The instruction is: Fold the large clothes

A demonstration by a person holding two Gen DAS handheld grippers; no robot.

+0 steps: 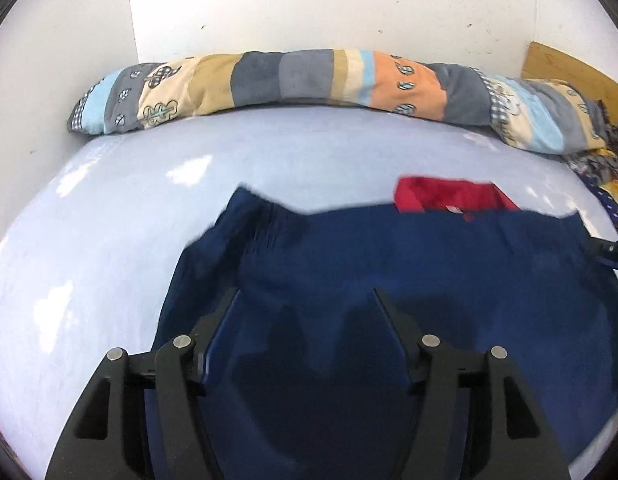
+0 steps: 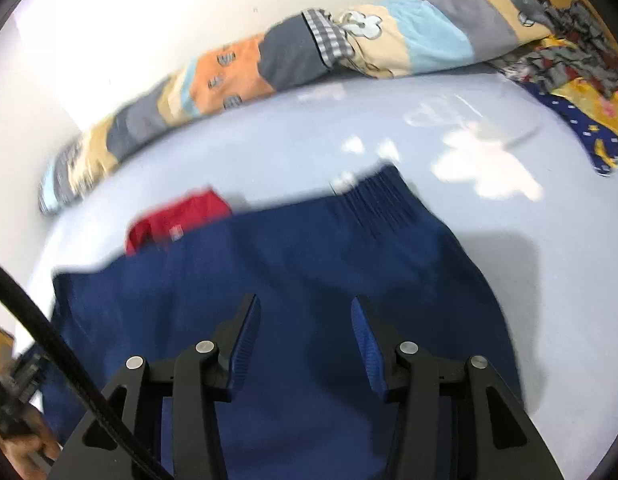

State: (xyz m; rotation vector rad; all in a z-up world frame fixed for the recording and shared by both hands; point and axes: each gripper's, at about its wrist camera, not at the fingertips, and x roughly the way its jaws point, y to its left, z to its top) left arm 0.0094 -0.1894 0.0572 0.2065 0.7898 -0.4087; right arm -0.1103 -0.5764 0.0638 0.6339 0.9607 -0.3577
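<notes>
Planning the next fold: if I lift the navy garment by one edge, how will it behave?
The navy garment probably droops; it lies limp on the sheet. Its ribbed band may stretch. Likely light, dragging easily.

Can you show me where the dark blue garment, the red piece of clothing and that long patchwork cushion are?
Dark blue garment [image 1: 369,264]: left wrist view, on its flat middle.
Red clothing [image 1: 449,198]: left wrist view, on the part showing past the blue garment's far edge.
Patchwork cushion [image 1: 301,76]: left wrist view, on a grey patch near its middle.

No readable text, label, brand, number or sign shows in either view.
</notes>
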